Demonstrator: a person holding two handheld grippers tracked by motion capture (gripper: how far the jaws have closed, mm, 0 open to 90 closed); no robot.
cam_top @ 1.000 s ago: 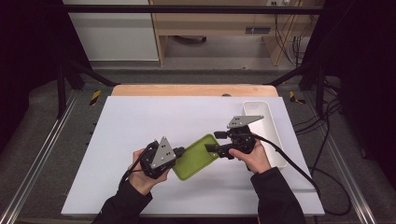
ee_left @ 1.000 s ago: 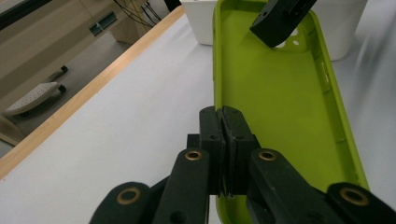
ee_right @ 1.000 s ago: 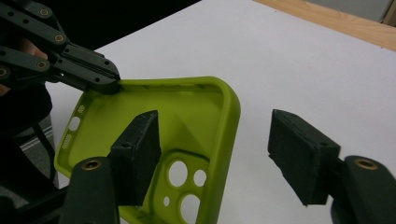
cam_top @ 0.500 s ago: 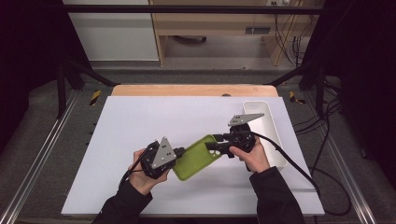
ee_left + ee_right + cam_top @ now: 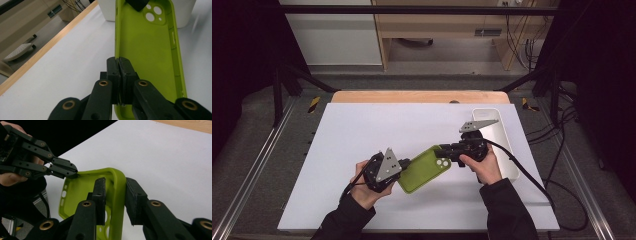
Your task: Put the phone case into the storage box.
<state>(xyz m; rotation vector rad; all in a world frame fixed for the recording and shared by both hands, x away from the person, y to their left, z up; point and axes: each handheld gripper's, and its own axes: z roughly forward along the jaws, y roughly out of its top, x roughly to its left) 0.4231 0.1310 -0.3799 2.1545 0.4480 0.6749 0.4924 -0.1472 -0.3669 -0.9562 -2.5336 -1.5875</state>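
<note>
Just below the middle of the high view, a green phone case is held between the two claws above the white worktop, its camera cutouts toward the right claw and its other end at the left claw. In the left gripper view the left claw is clenched on the case's side wall, the pads pressed tight together with the thin rim between them, so this hand looks to be the anchor. In the right gripper view the right claw straddles the curved corner of the case with its jaws apart and a gap showing on the outer side: released, not yet gripping. To do this well, I would close the right claw squarely on the rim before the left lets go, since soft silicone bends and may slip from a shallow pinch. A white tray sits at the right of the high view, near the right hand; keep the case level and clear of its wall.
</note>
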